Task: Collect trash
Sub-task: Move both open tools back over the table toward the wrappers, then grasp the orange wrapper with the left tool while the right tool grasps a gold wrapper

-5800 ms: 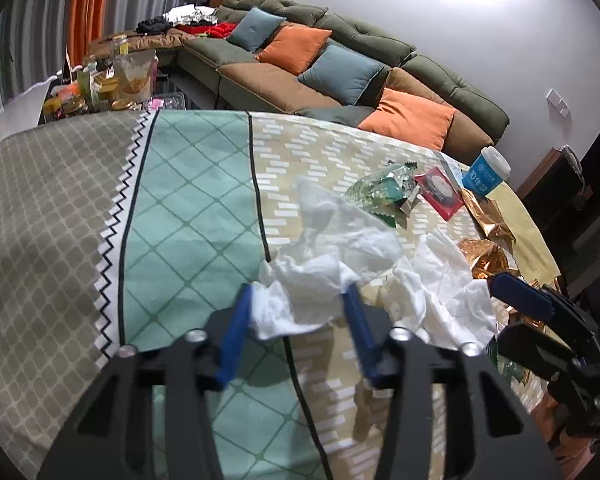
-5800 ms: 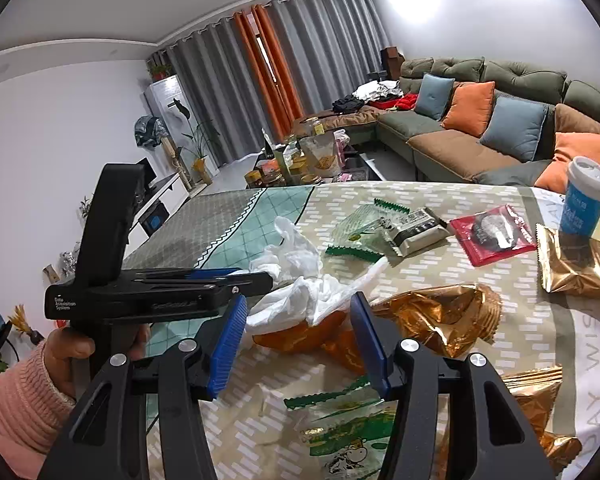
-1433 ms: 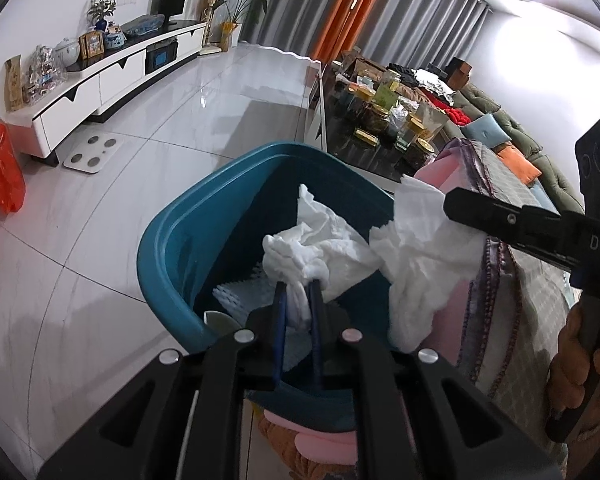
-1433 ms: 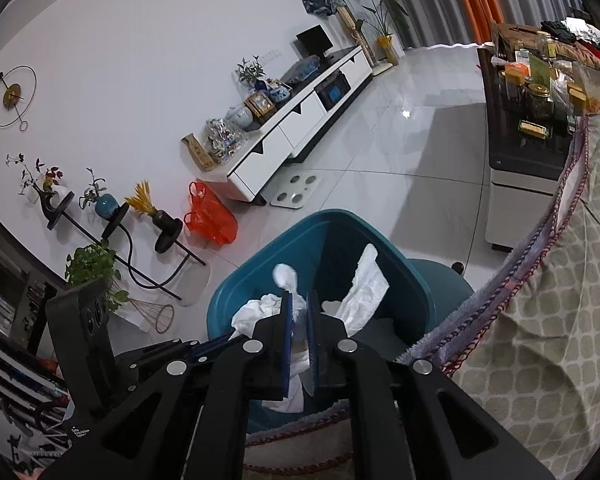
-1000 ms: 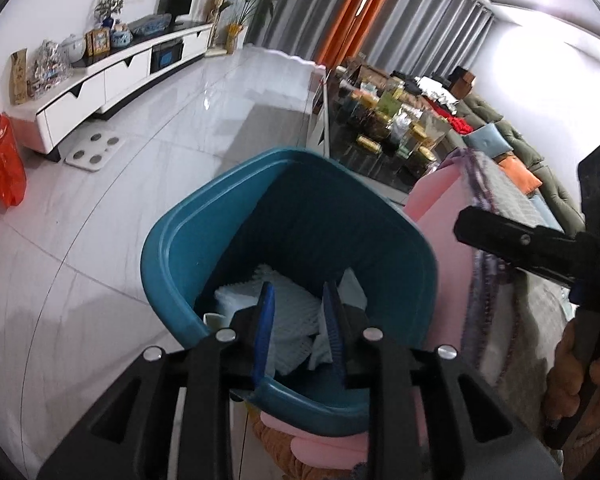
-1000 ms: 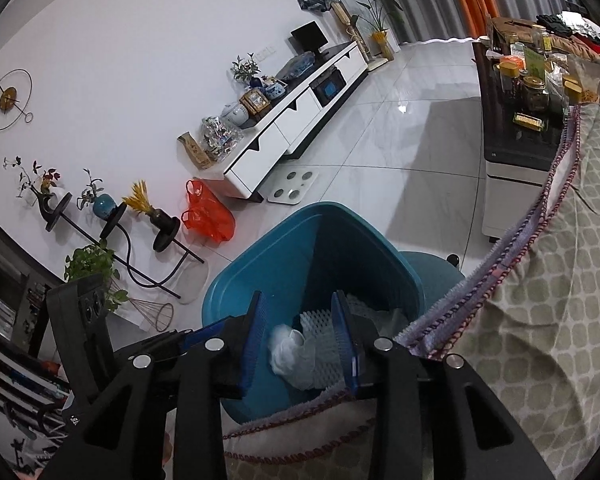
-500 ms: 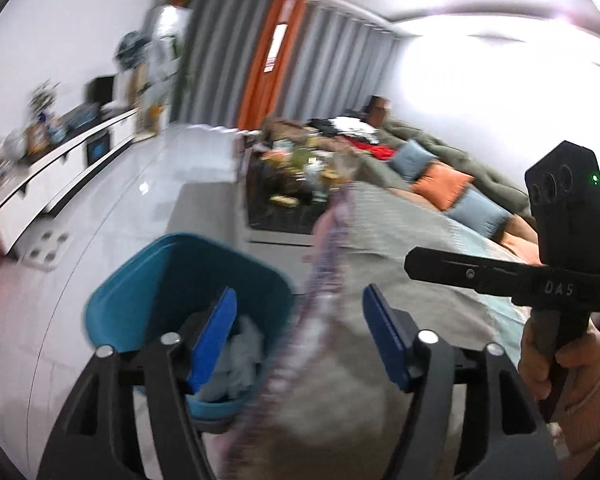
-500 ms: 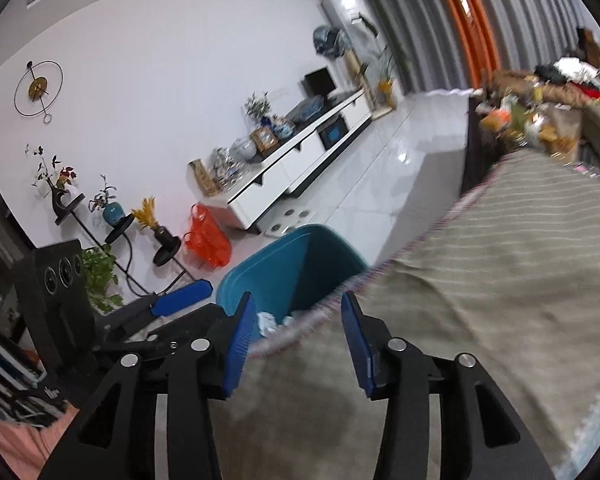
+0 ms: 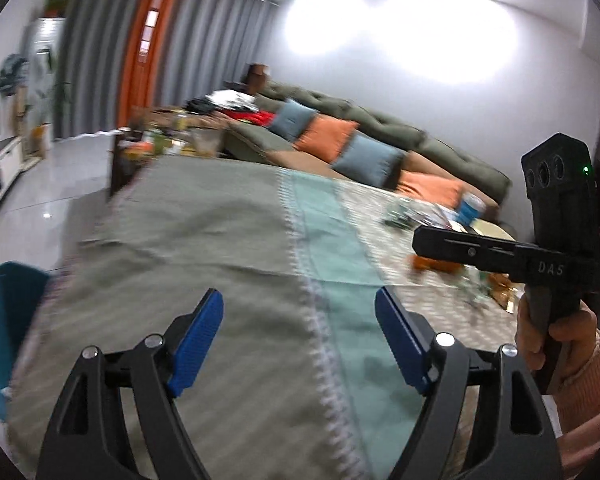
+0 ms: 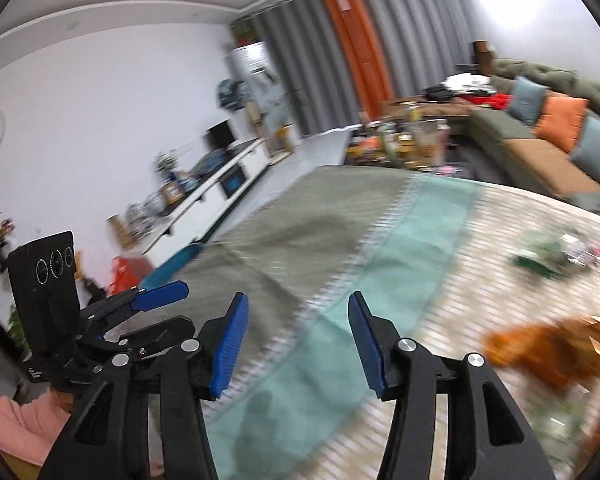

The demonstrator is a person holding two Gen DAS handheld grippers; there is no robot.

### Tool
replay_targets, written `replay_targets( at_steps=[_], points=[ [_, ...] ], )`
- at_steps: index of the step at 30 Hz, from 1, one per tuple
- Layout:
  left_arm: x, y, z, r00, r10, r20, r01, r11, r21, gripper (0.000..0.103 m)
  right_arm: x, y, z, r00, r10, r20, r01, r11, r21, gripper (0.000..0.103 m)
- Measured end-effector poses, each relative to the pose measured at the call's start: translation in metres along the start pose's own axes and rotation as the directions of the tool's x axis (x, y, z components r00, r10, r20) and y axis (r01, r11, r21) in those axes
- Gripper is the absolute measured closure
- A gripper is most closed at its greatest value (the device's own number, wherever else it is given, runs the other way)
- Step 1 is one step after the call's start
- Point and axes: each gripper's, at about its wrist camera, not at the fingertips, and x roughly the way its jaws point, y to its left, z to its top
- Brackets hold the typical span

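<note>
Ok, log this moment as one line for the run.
left gripper: open, empty | right gripper: open, empty | both over patterned tablecloth | orange foil wrapper ahead | teal plastic bin at left

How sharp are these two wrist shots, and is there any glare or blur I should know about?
Left wrist view: the tablecloth and wrappers are motion-smeared, wall glare washes out the top, the left gripper stays crisp. Right wrist view: everything beyond the right gripper is streaked, the orange wrapper too.
</note>
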Motion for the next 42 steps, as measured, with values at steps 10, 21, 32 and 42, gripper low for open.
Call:
replay_targets(
  at_steps=[10,21,32,42],
  points=[
    [0.072,-0.079,0.011,0.987,-0.097,-0.13,0.112,0.988,0.11,0.026,-0.057,-0.079,-0.011,0.982,-0.18,0.065,0.171,0.977,0.124,0.05],
    [0.138,-0.104,0.026,0.952,-0.141,-0.273,0.161,0.986,0.051,0.047,-0.073,-0.152,-0.015,0.951,-0.306,0.044,0.285,0.924,0.254,0.05],
    [0.175,-0.117,0.032,0.927,-0.142,-0.347,0.161,0.987,0.027,0.053,-0.055,-0.186,-0.023,0.948,-0.317,-0.022,0.306,0.892,0.333,0.05],
    [0.194,-0.124,0.038,0.916,-0.152,-0.371,0.166,0.986,0.006,0.077,-0.057,-0.198,-0.028,0.96,-0.281,-0.005,0.261,0.884,0.387,0.083]
  ],
)
